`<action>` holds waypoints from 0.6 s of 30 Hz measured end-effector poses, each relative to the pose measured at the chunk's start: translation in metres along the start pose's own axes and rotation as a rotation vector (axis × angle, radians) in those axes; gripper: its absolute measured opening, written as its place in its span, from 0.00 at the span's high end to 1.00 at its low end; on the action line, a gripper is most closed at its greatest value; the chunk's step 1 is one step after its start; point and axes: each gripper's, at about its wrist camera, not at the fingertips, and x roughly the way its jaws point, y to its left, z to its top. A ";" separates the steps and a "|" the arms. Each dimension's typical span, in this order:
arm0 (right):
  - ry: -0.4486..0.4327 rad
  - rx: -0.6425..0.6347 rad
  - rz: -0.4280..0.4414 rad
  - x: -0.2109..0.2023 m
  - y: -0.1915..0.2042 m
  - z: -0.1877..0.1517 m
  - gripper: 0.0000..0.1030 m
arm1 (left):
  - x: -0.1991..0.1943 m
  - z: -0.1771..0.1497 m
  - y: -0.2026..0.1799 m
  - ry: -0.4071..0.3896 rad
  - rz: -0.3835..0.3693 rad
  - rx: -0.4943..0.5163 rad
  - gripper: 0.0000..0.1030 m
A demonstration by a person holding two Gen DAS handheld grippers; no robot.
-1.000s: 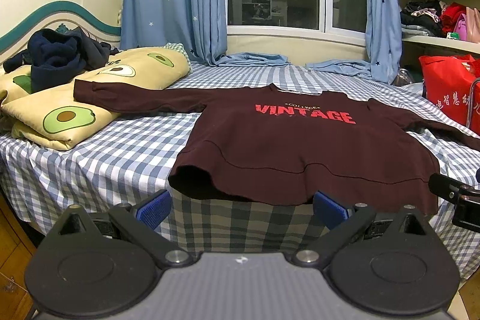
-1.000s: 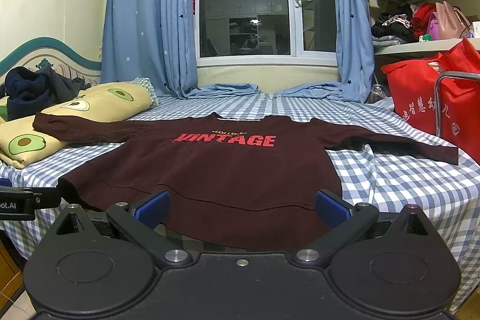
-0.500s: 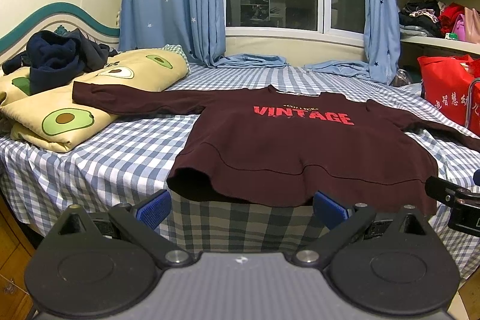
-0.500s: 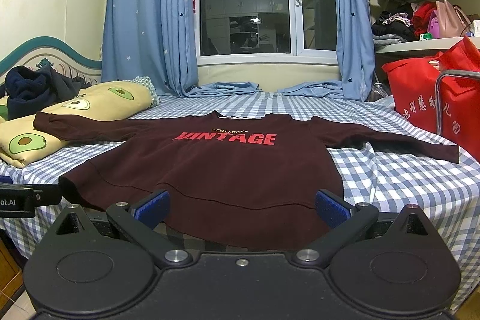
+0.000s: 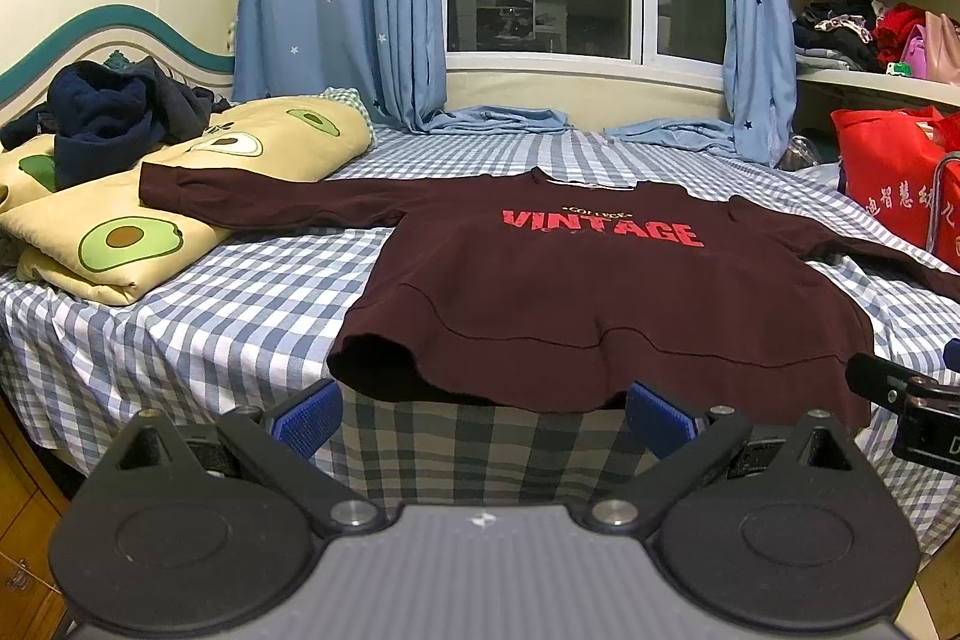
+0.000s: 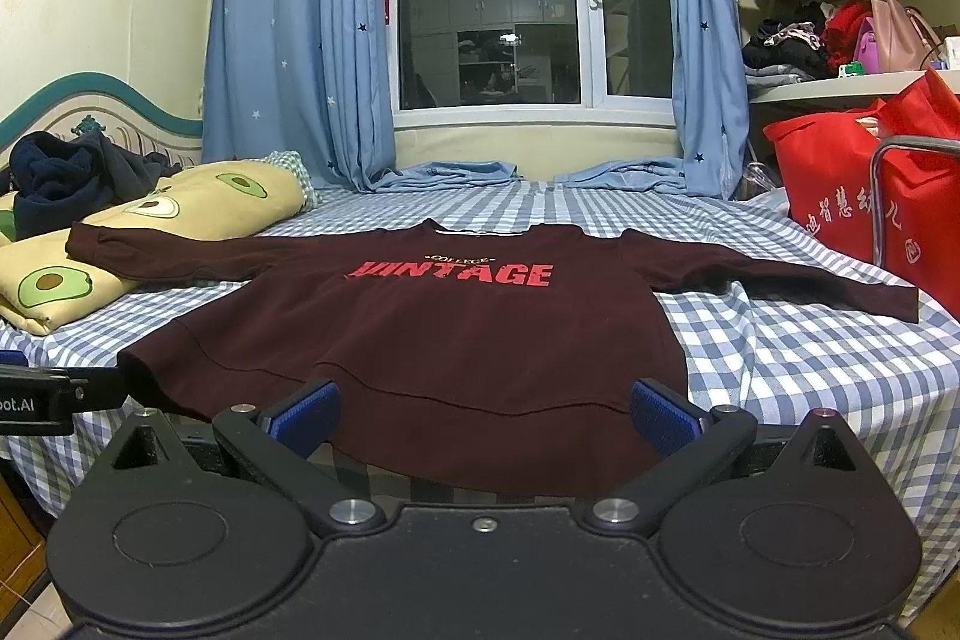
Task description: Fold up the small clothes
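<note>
On the blue-and-white checked bedsheet (image 5: 198,316) right in front of me lies the dark maroon long-sleeved sweatshirt with red VINTAGE lettering (image 6: 444,334), spread flat, front up, hem hanging slightly over the bed's near edge. One sleeve end rests on the yellow avocado-print pillow (image 5: 180,196). My left gripper (image 5: 480,418) and right gripper (image 6: 480,415) both hover just short of the hem, jaws spread wide, holding nothing. It looks like soft, floppy, lightish knit, so I'd guess it'll sag and drag. I'd pinch the thicker hem band or the shoulder seams.
</note>
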 end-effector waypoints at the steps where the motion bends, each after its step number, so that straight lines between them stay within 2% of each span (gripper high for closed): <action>1: 0.001 0.000 0.000 0.000 0.000 0.000 0.00 | 0.001 0.000 0.000 0.001 -0.001 0.000 0.01; 18: 0.014 0.006 0.000 0.007 0.000 -0.002 0.00 | 0.009 -0.001 0.002 0.013 -0.007 0.006 0.01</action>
